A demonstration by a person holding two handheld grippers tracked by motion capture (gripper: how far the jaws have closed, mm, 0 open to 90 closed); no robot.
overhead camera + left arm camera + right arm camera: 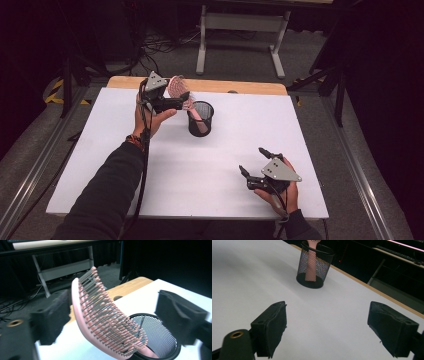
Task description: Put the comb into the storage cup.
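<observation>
A pink hairbrush (pixel 176 88) stands handle-down in a black mesh cup (pixel 200 119) at the back middle of the white table (pixel 100 165). Its head leans out to the left over the rim. My left gripper (pixel 186 100) is at the brush head, open. In the left gripper view the bristled head (pixel 105 315) slants between the wide-apart jaws, close to the left one, above the cup (pixel 160 340). My right gripper (pixel 251 160) hovers open and empty near the front right. It faces the cup (pixel 314 267), with the pink handle (pixel 311 268) showing through the mesh.
A wooden strip (pixel 240 86) runs along the table's far edge. Beyond it, on the floor, stand a white table frame (pixel 240 22) and cables. Dark stands flank both sides.
</observation>
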